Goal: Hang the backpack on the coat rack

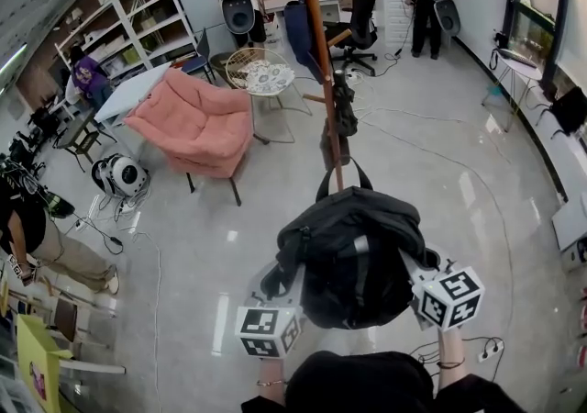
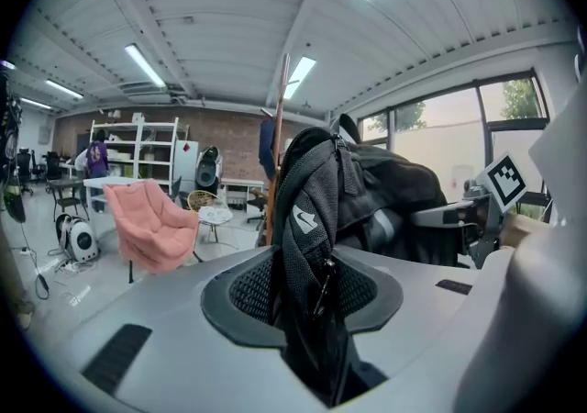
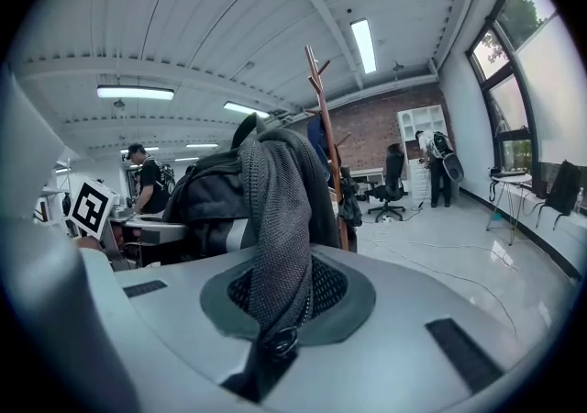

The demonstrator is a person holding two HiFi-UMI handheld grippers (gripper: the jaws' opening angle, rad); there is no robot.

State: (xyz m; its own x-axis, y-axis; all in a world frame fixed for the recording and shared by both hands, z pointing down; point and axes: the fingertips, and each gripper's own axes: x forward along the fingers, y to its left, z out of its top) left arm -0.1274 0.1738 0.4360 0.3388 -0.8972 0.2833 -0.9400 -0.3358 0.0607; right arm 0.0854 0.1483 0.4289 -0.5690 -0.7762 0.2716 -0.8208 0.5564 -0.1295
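- A black backpack (image 1: 353, 255) hangs in the air between two hand-held grippers, low in the head view at about 6 o'clock, above a glossy grey floor (image 1: 440, 173).
- The left gripper (image 1: 278, 284) sits at the bag's 8 o'clock. In the left gripper view its jaws are clamped on a fold of the bag's dark mesh fabric, which runs down through the gap between them.
- The right gripper (image 1: 415, 266) sits at the bag's 4 o'clock. In the right gripper view its jaws are pinched nearly together on a grey mesh strap of the bag.
- A wooden coat rack (image 1: 321, 62) stands upright at 12 o'clock from the bag, close beyond its top handle. The bag is not on the rack.
- A pink armchair (image 1: 197, 122) stands at 10 o'clock from the bag, well apart.
- A round side table (image 1: 260, 72) stands between the armchair and the rack.
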